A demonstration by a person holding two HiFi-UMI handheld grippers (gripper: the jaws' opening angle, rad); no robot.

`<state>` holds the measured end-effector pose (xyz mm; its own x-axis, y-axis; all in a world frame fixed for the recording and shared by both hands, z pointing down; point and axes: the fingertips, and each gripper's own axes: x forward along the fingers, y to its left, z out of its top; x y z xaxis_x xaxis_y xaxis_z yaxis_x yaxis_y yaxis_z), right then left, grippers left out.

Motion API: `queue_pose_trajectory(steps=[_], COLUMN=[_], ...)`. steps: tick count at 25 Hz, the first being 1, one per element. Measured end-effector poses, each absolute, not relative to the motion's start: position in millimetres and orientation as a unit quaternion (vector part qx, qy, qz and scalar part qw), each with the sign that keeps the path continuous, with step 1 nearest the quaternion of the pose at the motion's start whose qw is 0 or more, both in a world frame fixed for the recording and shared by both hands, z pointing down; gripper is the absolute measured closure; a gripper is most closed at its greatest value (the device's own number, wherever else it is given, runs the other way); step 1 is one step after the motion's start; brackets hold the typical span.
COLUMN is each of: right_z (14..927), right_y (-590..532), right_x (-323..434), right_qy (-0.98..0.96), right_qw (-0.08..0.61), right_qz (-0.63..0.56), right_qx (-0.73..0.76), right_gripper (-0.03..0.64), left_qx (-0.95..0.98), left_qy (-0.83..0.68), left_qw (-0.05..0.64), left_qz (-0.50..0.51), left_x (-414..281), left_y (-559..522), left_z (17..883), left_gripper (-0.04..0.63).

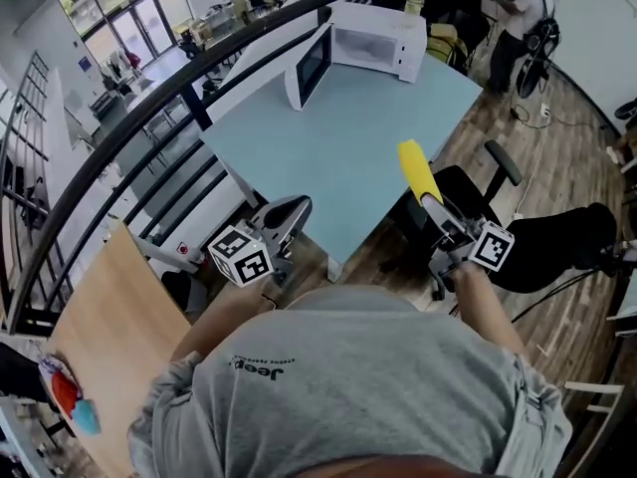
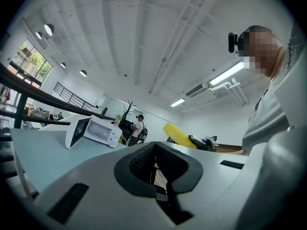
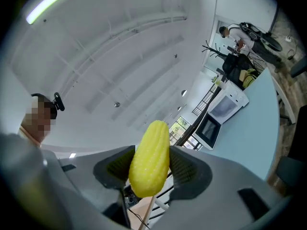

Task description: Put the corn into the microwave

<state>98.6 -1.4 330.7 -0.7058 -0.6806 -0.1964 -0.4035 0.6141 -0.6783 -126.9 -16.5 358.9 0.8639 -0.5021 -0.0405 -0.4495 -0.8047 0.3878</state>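
The right gripper (image 1: 435, 207) is clamping the corn (image 1: 417, 170) between its jaws, well apart from the microwave (image 1: 376, 40); the microwave is sitting on the table (image 1: 318, 157), its door hanging open; the left gripper (image 1: 287, 219) is pointing toward the microwave, jaws pressing together on nothing.

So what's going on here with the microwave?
A person's right gripper grips a yellow corn cob at the near edge of the pale blue table. The left gripper is empty. The white microwave stands at the table's far end, door open; the corn is not yet inside.
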Motion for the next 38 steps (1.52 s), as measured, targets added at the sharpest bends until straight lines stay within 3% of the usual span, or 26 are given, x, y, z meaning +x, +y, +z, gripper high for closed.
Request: queue_pose_trajectory(steps=[18,33,38], right_z=[329.8,344.9,364.8], right_y=[-115.8,-209.4,-258.9], right_x=[32.3,74.8,115.9], right_qy=[0.854,0.855,0.851], right_qw=[0.201,0.192,0.202], right_qz=[-0.314,-0.3,-0.31], right_qx=[-0.364,-0.377,-0.372], right_gripper=[0.385,0.386,0.387], left_qx=[0.945,0.949,0.948], left_qy=[-0.242,-0.258,-0.267], left_qw=[0.199,0.166,0.161], left_qz=[-0.098,-0.074,-0.063], left_x=[-224.3,-201.3,-162.4], left_y=[-131.8,-184.3,-228.3], left_z=[373.0,361.8,372.0], left_gripper=[0.577,0.577,0.577])
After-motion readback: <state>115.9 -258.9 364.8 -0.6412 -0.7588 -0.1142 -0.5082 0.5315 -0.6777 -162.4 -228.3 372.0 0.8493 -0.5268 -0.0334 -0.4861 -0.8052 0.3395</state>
